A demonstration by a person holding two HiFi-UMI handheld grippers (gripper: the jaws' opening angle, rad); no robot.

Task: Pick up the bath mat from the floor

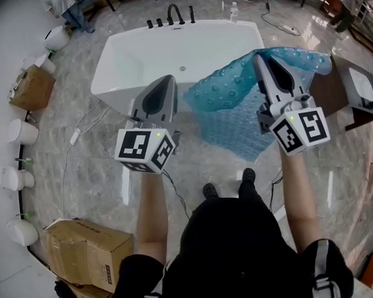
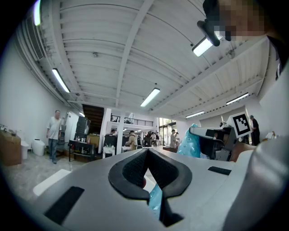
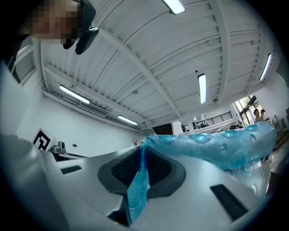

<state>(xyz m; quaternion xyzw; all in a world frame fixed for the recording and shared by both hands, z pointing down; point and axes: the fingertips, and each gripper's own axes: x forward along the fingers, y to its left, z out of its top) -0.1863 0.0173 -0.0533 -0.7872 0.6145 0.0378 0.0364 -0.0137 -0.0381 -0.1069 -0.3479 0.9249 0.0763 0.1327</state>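
2 grippers, 1 blue bath mat (image 1: 233, 92), 1 white tub (image 1: 105, 81). Mat hangs from R gripper (image 3: 141, 151), jaws clamped on its edge, by tub. L gripper (image 2: 146, 151) jaws closed tog., mat just beside.

Blue bath mat (image 3: 212, 144) pinched in right gripper (image 3: 141, 155)

Bright, even light is pouring from ceiling strip lights (image 2: 150, 96), and the glossy floor (image 1: 84, 179) is mirroring a pale streak at 8 o'clock. Fisheye distortion is bending the edges; dark vignetting is ringing both gripper views.
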